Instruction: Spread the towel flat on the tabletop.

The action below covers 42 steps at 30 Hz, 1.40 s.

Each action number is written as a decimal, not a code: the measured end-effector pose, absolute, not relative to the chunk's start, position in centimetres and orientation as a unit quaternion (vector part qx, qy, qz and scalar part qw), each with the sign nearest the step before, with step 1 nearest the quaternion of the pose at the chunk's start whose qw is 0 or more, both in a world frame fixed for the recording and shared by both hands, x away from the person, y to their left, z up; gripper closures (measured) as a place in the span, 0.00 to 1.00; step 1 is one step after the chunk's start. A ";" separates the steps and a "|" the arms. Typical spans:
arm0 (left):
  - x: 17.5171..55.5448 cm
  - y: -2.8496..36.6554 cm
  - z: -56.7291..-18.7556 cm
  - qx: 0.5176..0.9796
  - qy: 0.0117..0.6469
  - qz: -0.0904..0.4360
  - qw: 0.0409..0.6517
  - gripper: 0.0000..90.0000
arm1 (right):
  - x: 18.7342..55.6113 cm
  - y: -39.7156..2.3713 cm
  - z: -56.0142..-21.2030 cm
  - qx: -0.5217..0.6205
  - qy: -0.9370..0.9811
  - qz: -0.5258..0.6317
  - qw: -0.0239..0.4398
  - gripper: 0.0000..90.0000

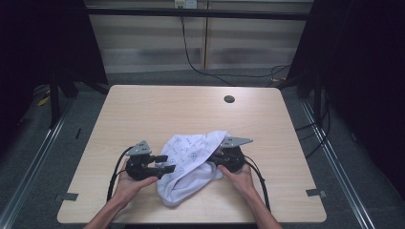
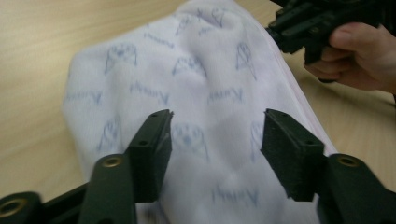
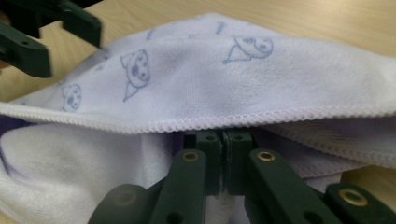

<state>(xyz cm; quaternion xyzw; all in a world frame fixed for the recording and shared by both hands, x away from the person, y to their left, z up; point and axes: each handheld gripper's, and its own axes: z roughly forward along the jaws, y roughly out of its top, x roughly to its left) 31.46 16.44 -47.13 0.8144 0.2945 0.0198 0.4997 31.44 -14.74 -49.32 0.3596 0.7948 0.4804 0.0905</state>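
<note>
**A:** ok so the right gripper (image 3: 223, 161) has its jaws pressed together, and it looks like they're pinching the cloth (image 3: 243, 79) just under its stitched hem. From above, that gripper (image 1: 216, 157) sits at the cloth's right edge with the person's right hand (image 1: 239, 177) behind it.

**B:** and the left one?

**A:** the left gripper (image 2: 215, 135) has its jaws standing apart, nothing clamped. The pads sit over the cloth (image 2: 196, 93) with fabric showing between them, but they aren't pressing it. In the high view it (image 1: 168, 163) is at the cloth's left edge, left hand (image 1: 131, 183) underneath.

**B:** where's the cloth itself?

**A:** the white cloth (image 1: 191, 164) with little blue cat-face prints lies bunched up near the front of the wooden surface (image 1: 157, 109), right between the two grippers. A round cable hole (image 1: 229, 99) sits well behind it.
</note>
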 end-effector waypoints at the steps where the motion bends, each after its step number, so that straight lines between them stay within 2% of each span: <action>1: 31.9 16.0 -47.2 0.812 0.296 0.018 0.502 0.44 | 31.4 -14.7 -49.1 0.360 0.793 0.482 0.090 0.97; 3: 32.5 15.0 -47.7 0.811 0.295 0.005 0.505 0.39 | 31.3 -14.7 -48.9 0.356 0.793 0.485 0.092 0.97; 8: 32.7 13.3 -48.7 0.830 0.284 0.000 0.480 0.41 | 31.2 -14.8 -48.8 0.354 0.795 0.484 0.091 0.97; 9: 32.6 13.2 -48.8 0.834 0.274 0.001 0.480 0.67 | 31.1 -14.9 -48.8 0.355 0.794 0.485 0.090 0.97; 12: 32.5 13.6 -48.5 0.833 0.270 0.012 0.483 0.93 | 31.0 -15.1 -48.7 0.356 0.794 0.484 0.092 0.97; 13: 32.6 14.0 -48.3 0.828 0.271 0.011 0.491 0.95 | 30.9 -15.4 -48.7 0.361 0.791 0.484 0.093 0.97; 15: 32.6 15.0 -47.8 0.808 0.285 0.000 0.516 0.96 | 30.9 -15.9 -48.6 0.366 0.787 0.488 0.094 0.97; 20: 33.0 18.0 -46.2 0.767 0.321 0.012 0.556 0.97 | 30.9 -17.6 -47.2 0.384 0.771 0.496 0.112 0.97; 31: 33.4 20.9 -44.9 0.735 0.350 0.017 0.580 0.97 | 31.0 -20.6 -43.8 0.404 0.742 0.513 0.149 0.97; 36: 34.0 21.5 -42.2 0.725 0.347 0.040 0.593 0.97 | 32.3 -21.4 -39.6 0.405 0.730 0.521 0.179 0.97; 42: 35.3 22.2 -36.0 0.709 0.336 0.088 0.614 0.97 | 34.6 -21.4 -34.0 0.407 0.706 0.543 0.204 0.97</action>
